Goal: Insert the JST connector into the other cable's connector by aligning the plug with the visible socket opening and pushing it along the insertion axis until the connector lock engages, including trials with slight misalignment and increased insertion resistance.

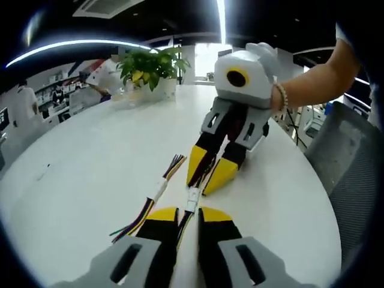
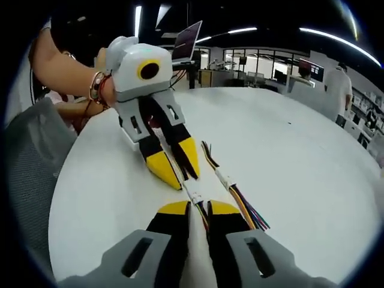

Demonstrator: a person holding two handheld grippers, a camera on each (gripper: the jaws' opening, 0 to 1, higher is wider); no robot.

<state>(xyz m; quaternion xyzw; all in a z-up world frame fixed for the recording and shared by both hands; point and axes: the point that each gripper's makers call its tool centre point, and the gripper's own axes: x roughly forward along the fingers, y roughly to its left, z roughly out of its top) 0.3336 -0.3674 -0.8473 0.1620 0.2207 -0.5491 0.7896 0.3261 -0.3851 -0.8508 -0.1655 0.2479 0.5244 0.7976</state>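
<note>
- The left gripper [image 1: 187, 215] is clenched on a cable, its white JST connector [image 1: 192, 198] sticking out just past the yellow tips.
- The right gripper [image 2: 198, 208] is clenched on the other cable; its white connector [image 2: 193, 193] likewise sits just ahead of the tips.
- The two grippers face each other tip to tip over the white table [image 1: 90, 156], connectors near or touching; whether they are mated is unclear.
- Each connector's long axis runs along its own jaws, pointing at the opposite gripper.
- A spare multicoloured harness [image 2: 234, 193] lies beside them, roughly parallel.
</note>
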